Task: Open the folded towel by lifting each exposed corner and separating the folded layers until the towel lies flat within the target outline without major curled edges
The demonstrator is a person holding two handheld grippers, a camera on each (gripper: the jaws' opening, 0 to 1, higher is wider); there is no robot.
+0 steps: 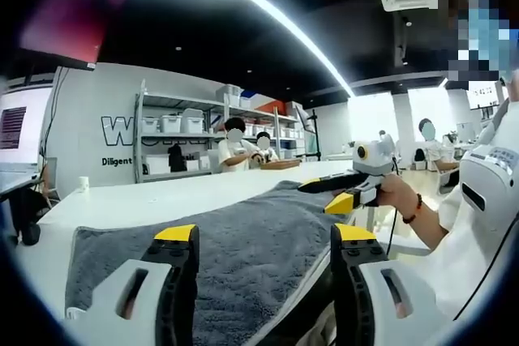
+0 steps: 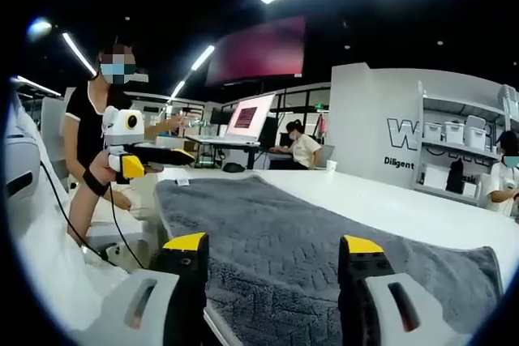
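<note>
A grey towel (image 1: 235, 224) lies spread along the white table (image 1: 162, 200), running away from me in the left gripper view. My left gripper (image 1: 265, 237) is open at the towel's near end, its yellow-tipped jaws wide apart with nothing between them. The right gripper (image 1: 322, 196) comes in from the right, held by a hand over the towel's far side edge. In the right gripper view the same towel (image 2: 276, 208) fills the middle, with a thicker lip along its near edge. My right gripper (image 2: 276, 245) is open above it and holds nothing. The left gripper (image 2: 162, 160) shows at the left.
A white cup (image 1: 83, 184) stands on the bare table beyond the towel, also the cup (image 2: 331, 165). Shelving (image 1: 174, 131) with white boxes lines the back wall, with people seated near it. A person (image 2: 89, 119) stands at the table's left edge.
</note>
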